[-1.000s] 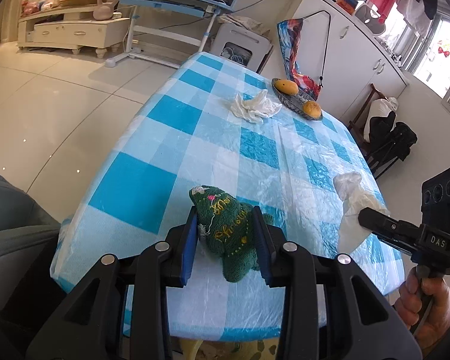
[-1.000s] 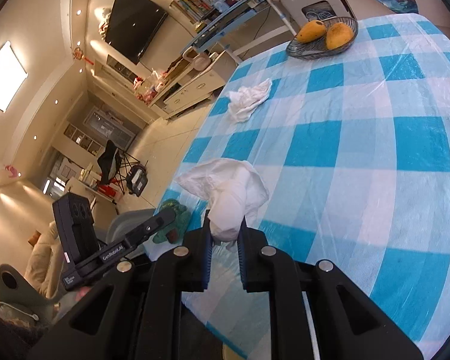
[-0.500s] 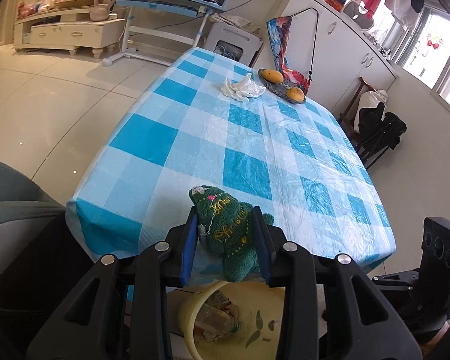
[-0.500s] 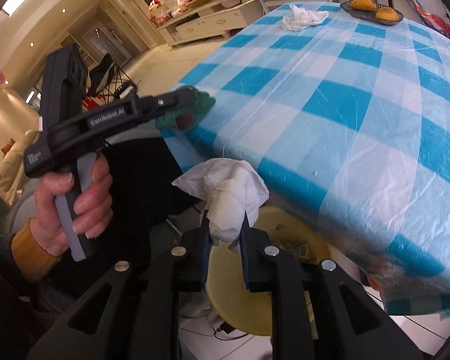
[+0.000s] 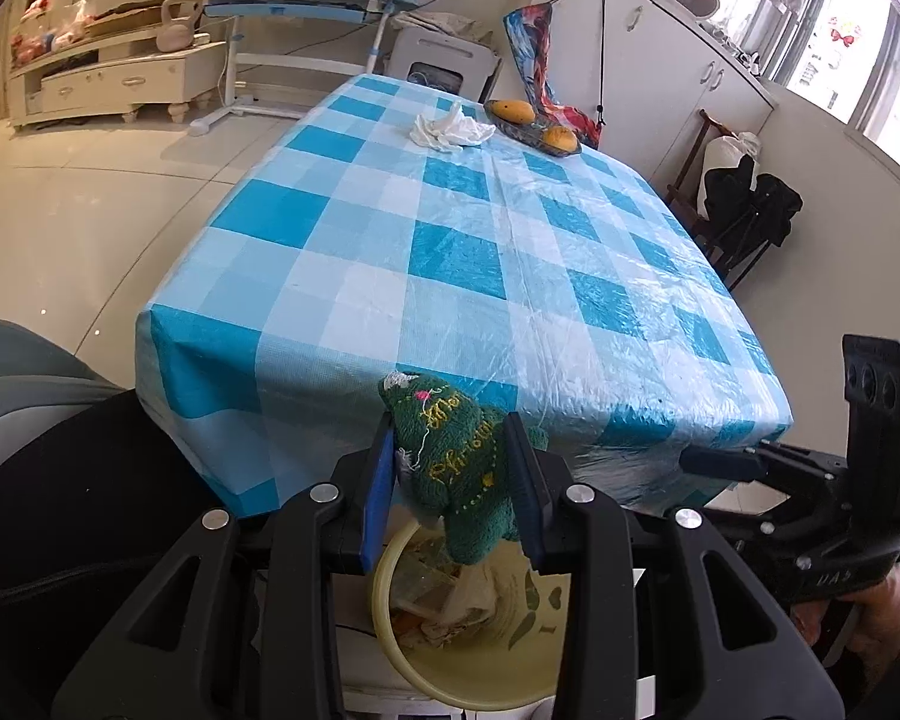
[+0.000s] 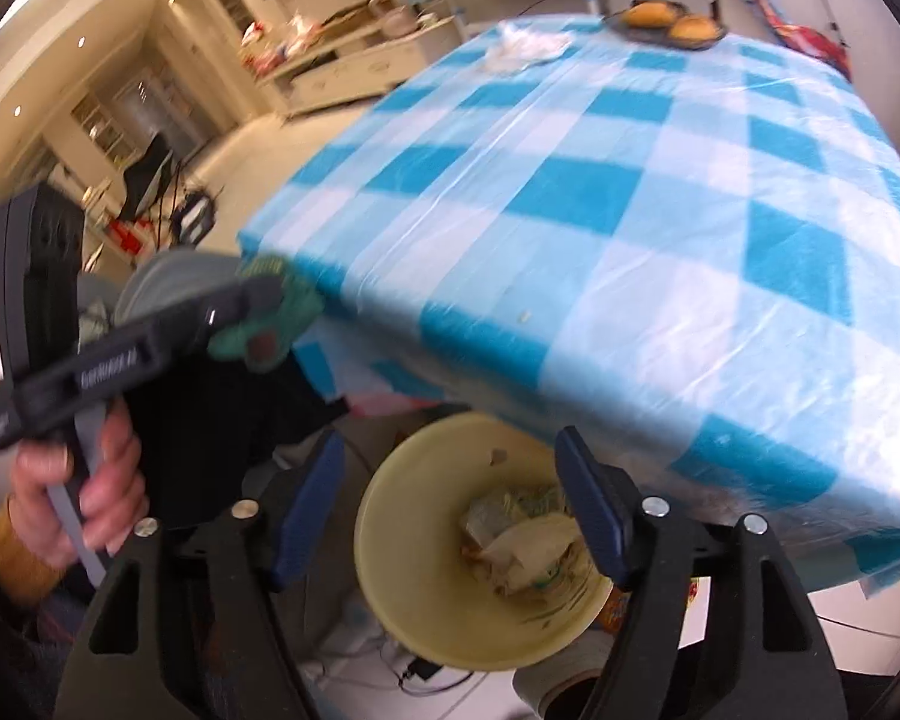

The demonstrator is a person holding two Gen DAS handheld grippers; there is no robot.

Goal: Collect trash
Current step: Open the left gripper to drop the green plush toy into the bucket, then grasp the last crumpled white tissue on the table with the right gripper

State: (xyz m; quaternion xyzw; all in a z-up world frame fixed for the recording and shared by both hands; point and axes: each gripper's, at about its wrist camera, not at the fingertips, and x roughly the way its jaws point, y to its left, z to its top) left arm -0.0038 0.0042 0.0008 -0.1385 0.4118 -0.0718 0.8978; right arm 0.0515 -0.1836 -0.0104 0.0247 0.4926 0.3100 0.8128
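Note:
My left gripper (image 5: 450,450) is shut on a green knitted cloth (image 5: 459,462) with yellow stitching, held just past the table's near edge above a yellow bin (image 5: 384,600). In the right wrist view the same cloth (image 6: 264,324) shows in the left gripper (image 6: 270,294), held by a hand. My right gripper (image 6: 450,480) hangs over the bin (image 6: 378,516) with its jaws opening and nothing between them. Crumpled pale paper (image 6: 528,540) lies among the rubbish inside. From the left wrist view the right gripper (image 5: 720,462) reaches in from the right. A white tissue (image 5: 450,129) (image 6: 522,45) lies at the table's far end.
The table (image 5: 462,264) has a blue and white checked cover under clear plastic. A dark dish with two orange fruits (image 5: 534,123) (image 6: 669,21) sits near the tissue. A grey seat (image 5: 24,384) stands at the left. Black bags (image 5: 750,204) lean by the right wall.
Both grippers drew back off the table to above the bin. The right gripper let go of the white tissue and its jaws spread. The left still grips the green cloth.

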